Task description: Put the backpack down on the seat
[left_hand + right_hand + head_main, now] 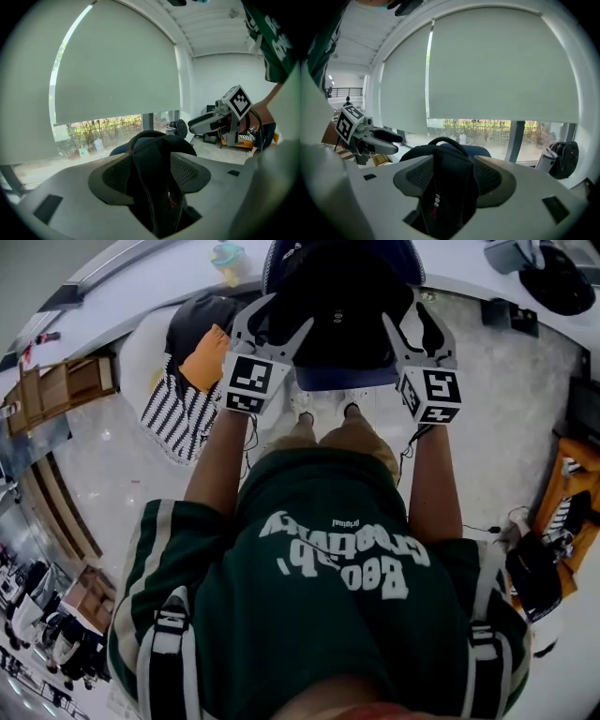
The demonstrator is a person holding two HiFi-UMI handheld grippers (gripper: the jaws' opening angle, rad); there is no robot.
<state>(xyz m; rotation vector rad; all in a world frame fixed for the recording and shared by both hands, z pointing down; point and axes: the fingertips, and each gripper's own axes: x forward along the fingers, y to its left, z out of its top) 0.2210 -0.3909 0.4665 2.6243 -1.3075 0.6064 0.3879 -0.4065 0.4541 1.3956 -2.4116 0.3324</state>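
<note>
Far left on the floor, well apart from the work: a striped bag (pixel 173 418) with an orange item (pixel 204 357) on top.

Next, the left gripper (pixel 292 311). Stands released, jaws wide, at the left flank of the backpack (pixel 337 296). Has a black padded band, most likely a shoulder strap (pixel 154 187), running up between the pads, slack, with no pinch on it.

In the middle, the backpack itself. Sits upright on the blue seat (pixel 347 379), set back from the front edge, carry handle (pixel 445 139) arched on top. Looks already landed, so probably the letting-go end of the job, not the carry.

Then the right gripper (pixel 405 311). Mirrors the other at the right flank: unclenched, jaws apart, with a second strap (pixel 454 187) and a small zip pull (pixel 436 199) between them and nothing squeezed.

On handling: soft fabric throughout, so expect sag and folding, not a rigid shape. Probably of moderate weight, to judge by the full body, though hard to tell. Neither fragile nor slippery; webbing and padding likely to give the pads good bite. Best taken by the two straps, one per gripper, or by the top handle for a single lift. Better not grabbed by loose panel cloth, prone to bunching and sliding out. Worth watching for a slump toward the front edge of the seat once fully free, with no stiff frame visible to prop it.
</note>
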